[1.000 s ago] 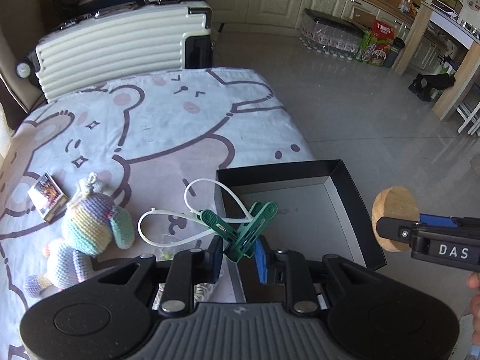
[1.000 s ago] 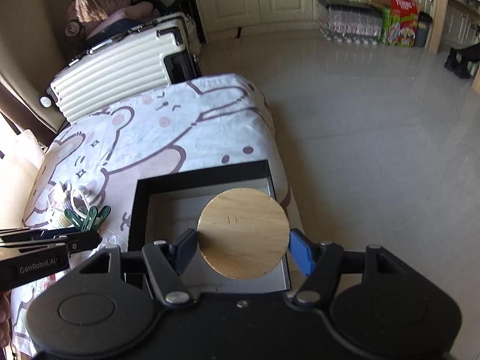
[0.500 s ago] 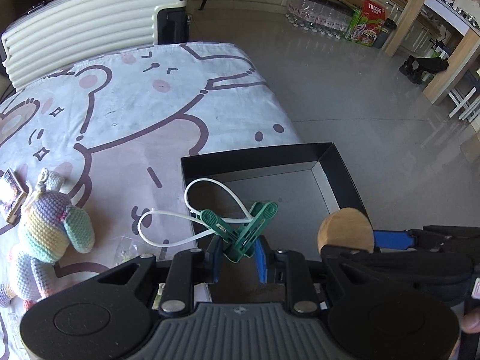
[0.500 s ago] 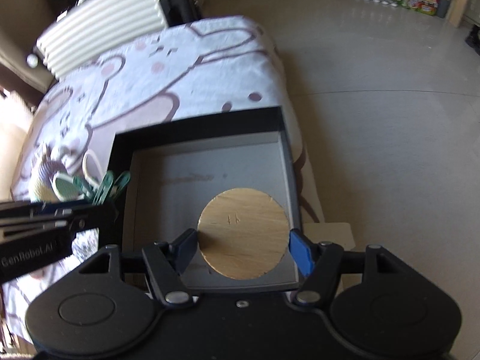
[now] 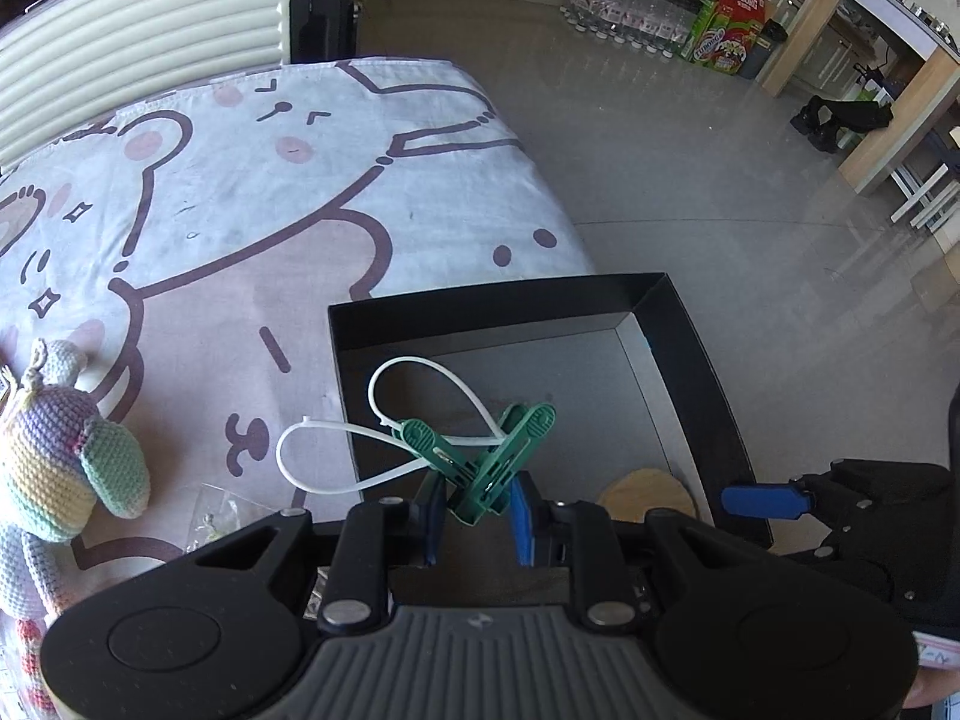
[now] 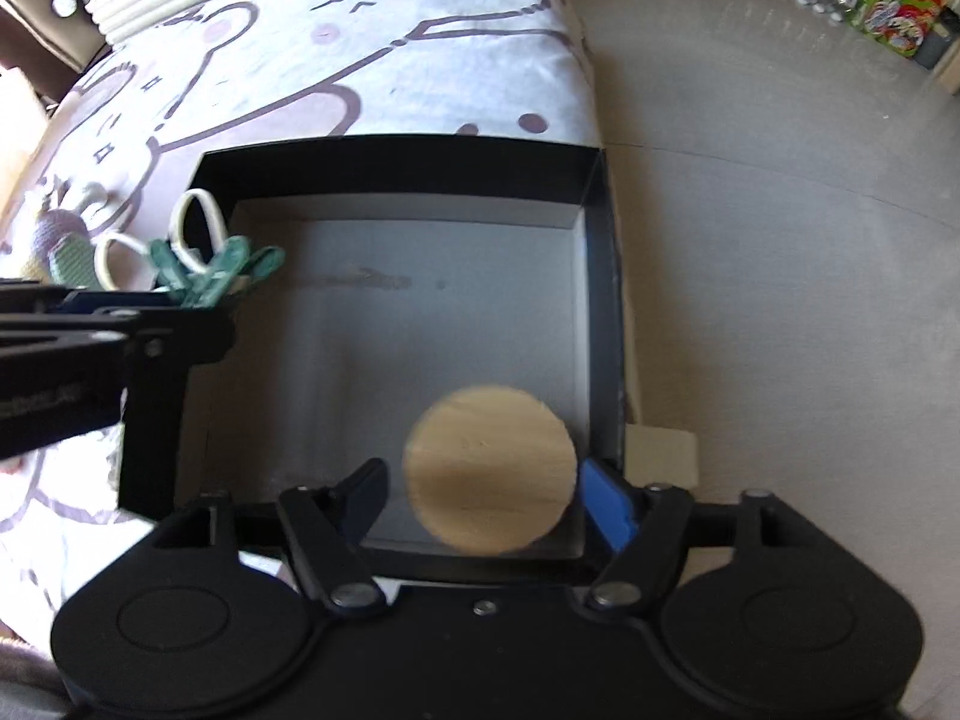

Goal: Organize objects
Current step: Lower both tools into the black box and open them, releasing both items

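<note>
A black open box (image 5: 498,306) with a grey floor sits at the bed's right edge. My left gripper (image 5: 474,510) is shut on a bunch of green clothes pegs (image 5: 486,462) strung with white zip-tie loops (image 5: 384,396). It hangs over the box's left wall. My right gripper (image 6: 483,480) is over the box's near right corner, and its jaws are opening. The round wooden disc (image 6: 489,474) lies between its fingers with a gap on each side, blurred, low in the box. The left wrist view shows the disc (image 5: 645,495) too.
The bed carries a bear-print sheet (image 5: 240,180). A pastel crochet toy (image 5: 54,468) and a small clear bag (image 5: 222,510) lie left of the box. A cream suitcase (image 5: 150,18) stands behind the bed. Grey tiled floor (image 5: 720,180) lies to the right.
Both grippers have sunk toward the box and moved over it. The right jaws have widened and the wooden disc has come free of the pads. The left still holds the pegs.
</note>
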### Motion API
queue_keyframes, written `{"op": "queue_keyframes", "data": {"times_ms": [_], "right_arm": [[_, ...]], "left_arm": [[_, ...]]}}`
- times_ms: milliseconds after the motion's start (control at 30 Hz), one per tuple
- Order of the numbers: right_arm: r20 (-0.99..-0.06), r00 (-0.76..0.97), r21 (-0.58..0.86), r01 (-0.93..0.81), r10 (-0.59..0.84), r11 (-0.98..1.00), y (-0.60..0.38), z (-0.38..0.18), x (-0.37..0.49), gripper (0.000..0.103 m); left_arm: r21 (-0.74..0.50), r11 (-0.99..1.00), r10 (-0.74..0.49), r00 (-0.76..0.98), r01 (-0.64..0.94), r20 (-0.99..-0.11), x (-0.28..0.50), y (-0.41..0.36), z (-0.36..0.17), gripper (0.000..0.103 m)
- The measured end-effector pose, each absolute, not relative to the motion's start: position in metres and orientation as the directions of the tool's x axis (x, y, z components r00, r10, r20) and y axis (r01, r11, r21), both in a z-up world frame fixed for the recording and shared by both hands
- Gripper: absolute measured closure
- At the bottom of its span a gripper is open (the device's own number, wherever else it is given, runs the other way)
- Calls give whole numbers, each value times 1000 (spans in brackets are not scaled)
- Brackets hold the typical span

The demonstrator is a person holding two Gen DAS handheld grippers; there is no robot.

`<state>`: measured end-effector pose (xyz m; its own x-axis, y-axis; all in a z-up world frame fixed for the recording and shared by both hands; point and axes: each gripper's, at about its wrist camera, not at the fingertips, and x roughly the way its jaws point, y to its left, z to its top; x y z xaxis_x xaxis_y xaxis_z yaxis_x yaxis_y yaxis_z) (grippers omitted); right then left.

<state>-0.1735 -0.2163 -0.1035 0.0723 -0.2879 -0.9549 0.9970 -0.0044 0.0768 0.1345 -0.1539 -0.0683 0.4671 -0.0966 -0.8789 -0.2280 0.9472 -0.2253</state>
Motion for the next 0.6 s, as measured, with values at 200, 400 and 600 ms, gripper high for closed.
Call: {"op": "queue_keyframes", "data": {"times_ms": [200, 400, 600], "right_arm": [[-944, 97, 104, 995, -316, -5, -207, -91, -174, 25], [-922, 67, 74, 997, -383, -5, -196, -70, -177, 35], [-919, 46, 88, 992, -392, -90, -191, -66, -195, 53]], "left_arm": [[-223, 951, -105, 453, -214, -885, 135, -160, -71, 78], [-233, 950, -127, 427, -207, -895, 137, -170, -76, 78], [-253, 942, -162, 361, -219, -918, 140, -182, -92, 78]]}}
